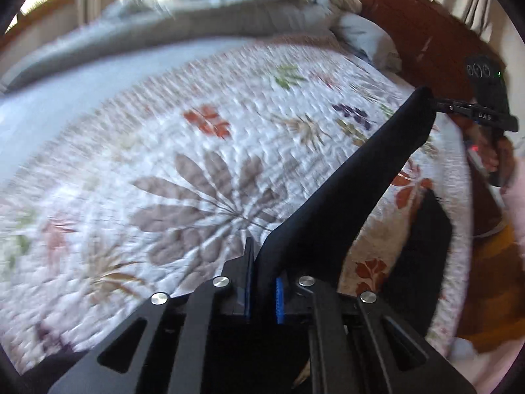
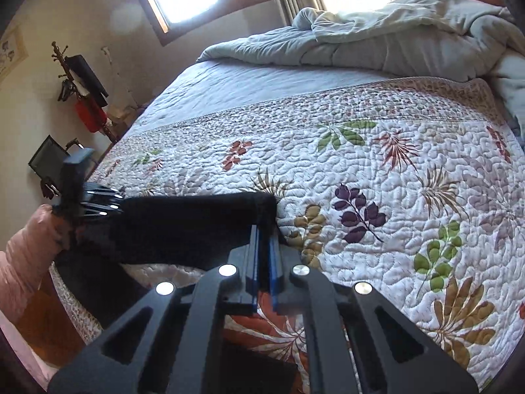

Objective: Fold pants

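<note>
The black pants (image 1: 354, 190) hang stretched between my two grippers above the floral quilt (image 1: 183, 170). My left gripper (image 1: 262, 262) is shut on one end of the pants. In that view my right gripper (image 1: 441, 105) grips the far end at the upper right. In the right wrist view my right gripper (image 2: 265, 239) is shut on the pants (image 2: 183, 226), which stretch left to my left gripper (image 2: 105, 202). More black cloth hangs down over the bed's near edge (image 1: 423, 243).
A rumpled grey duvet (image 2: 387, 39) lies at the far end of the bed. A coat stand with a red bag (image 2: 88, 111) stands by the wall on the left. Wooden floor (image 2: 42, 321) shows beside the bed.
</note>
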Motion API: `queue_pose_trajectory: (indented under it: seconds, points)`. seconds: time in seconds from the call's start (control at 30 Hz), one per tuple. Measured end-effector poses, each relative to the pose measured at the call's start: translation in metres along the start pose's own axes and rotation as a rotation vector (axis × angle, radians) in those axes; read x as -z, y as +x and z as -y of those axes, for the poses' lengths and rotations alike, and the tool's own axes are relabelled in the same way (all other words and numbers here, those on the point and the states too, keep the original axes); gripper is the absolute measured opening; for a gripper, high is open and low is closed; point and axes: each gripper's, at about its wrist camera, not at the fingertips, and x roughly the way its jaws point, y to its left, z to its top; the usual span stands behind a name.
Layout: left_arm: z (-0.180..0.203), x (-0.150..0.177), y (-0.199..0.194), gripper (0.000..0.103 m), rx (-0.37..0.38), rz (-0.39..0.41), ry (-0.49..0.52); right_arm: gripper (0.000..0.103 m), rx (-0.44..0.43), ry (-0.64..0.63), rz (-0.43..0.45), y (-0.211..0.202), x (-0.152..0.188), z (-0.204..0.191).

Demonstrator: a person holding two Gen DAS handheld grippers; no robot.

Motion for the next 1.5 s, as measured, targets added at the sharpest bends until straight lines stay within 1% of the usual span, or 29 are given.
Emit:
queue_pose_trajectory:
  seconds: [0.07,0.1,0.17,0.23,0.33,0.4,0.47,0.5,0.57,0.6,0.63,0.67,0.73,0.8,0.83,0.9,0.97,1.0,1.03,1.07,1.1,1.17,1.23,1.3,1.33,1.37,1.43,1.47,1.5]
  points:
    - [0.028,0.011,-0.017,0.01,-0.118,0.043,0.04,0.004,0.039,-0.018,0.014,0.0,0.011,-0.006]
    - [0.047,0.021,-0.024,0.01,-0.177,0.065,0.082,0.004,0.049,-0.014,0.017,-0.001,0.017,-0.006]
    - [0.076,0.04,-0.028,0.01,-0.235,0.071,0.118,0.004,0.072,-0.006,0.01,-0.001,0.037,-0.007]
    - [0.103,0.065,-0.033,0.01,-0.253,0.073,0.133,0.004,0.083,-0.003,-0.009,-0.002,0.058,-0.008]
    - [0.131,0.102,-0.036,0.01,-0.243,0.057,0.135,0.005,0.096,0.013,-0.057,-0.007,0.105,-0.013]
    - [0.143,0.125,-0.031,0.01,-0.247,0.034,0.117,0.008,0.098,0.032,-0.094,-0.009,0.134,-0.018]
    - [0.153,0.147,-0.019,0.011,-0.242,0.0,0.081,0.015,0.116,0.058,-0.131,-0.011,0.159,-0.022]
    - [0.155,0.157,-0.014,0.011,-0.246,-0.011,0.066,0.016,0.115,0.092,-0.145,-0.012,0.173,-0.022]
    - [0.157,0.175,-0.002,0.012,-0.26,-0.029,0.039,0.017,0.089,0.15,-0.148,-0.018,0.189,-0.023]
    - [0.158,0.18,0.002,0.012,-0.274,-0.018,0.03,0.022,0.063,0.203,-0.142,-0.021,0.197,-0.023]
    - [0.159,0.182,0.003,0.012,-0.283,-0.008,0.022,0.034,0.017,0.252,-0.137,-0.024,0.204,-0.025]
    - [0.159,0.182,0.004,0.012,-0.286,-0.004,0.015,0.04,-0.011,0.279,-0.136,-0.026,0.207,-0.027]
    - [0.157,0.179,0.004,0.013,-0.284,-0.007,-0.008,0.061,-0.063,0.337,-0.136,-0.026,0.214,-0.036]
    - [0.156,0.177,0.003,0.013,-0.277,-0.011,-0.018,0.062,-0.124,0.397,-0.114,-0.025,0.214,-0.039]
    - [0.156,0.176,0.002,0.013,-0.274,-0.013,-0.016,0.066,-0.155,0.439,-0.096,-0.023,0.213,-0.038]
    - [0.155,0.176,0.002,0.014,-0.272,-0.017,-0.015,0.07,-0.177,0.518,-0.095,-0.013,0.209,-0.031]
    - [0.155,0.174,0.002,0.014,-0.271,-0.022,-0.022,0.07,-0.179,0.59,-0.1,-0.001,0.205,-0.024]
    - [0.155,0.174,0.001,0.014,-0.271,-0.025,-0.025,0.063,-0.205,0.638,-0.098,0.009,0.203,-0.019]
    - [0.154,0.172,0.002,0.014,-0.272,-0.027,-0.028,0.042,-0.221,0.671,-0.102,0.016,0.201,-0.016]
    - [0.154,0.171,0.001,0.014,-0.273,-0.031,-0.034,0.029,-0.228,0.691,-0.106,0.021,0.2,-0.014]
    - [0.154,0.17,-0.001,0.014,-0.274,-0.032,-0.04,0.007,-0.228,0.704,-0.109,0.025,0.198,-0.013]
    - [0.157,0.168,-0.008,0.016,-0.28,-0.021,-0.043,0.005,-0.233,0.709,-0.076,0.018,0.193,-0.016]
    - [0.166,0.166,-0.019,0.017,-0.29,0.003,-0.031,0.005,-0.203,0.689,-0.048,0.005,0.19,-0.021]
    - [0.177,0.168,-0.024,0.018,-0.286,0.011,-0.022,0.005,-0.123,0.656,-0.058,-0.004,0.191,-0.028]
    - [0.181,0.17,-0.02,0.018,-0.285,0.0,-0.012,0.005,-0.086,0.648,-0.072,-0.003,0.194,-0.03]
    - [0.184,0.172,-0.015,0.019,-0.287,-0.015,-0.004,0.005,-0.049,0.653,-0.109,0.004,0.198,-0.031]
    - [0.185,0.179,0.002,0.02,-0.292,-0.057,0.0,0.006,-0.024,0.677,-0.154,0.019,0.206,-0.029]
    - [0.185,0.181,0.004,0.021,-0.296,-0.048,-0.005,0.005,-0.026,0.682,-0.147,0.023,0.207,-0.029]
    - [0.184,0.181,0.005,0.021,-0.295,-0.036,-0.017,0.006,-0.024,0.679,-0.139,0.022,0.207,-0.03]
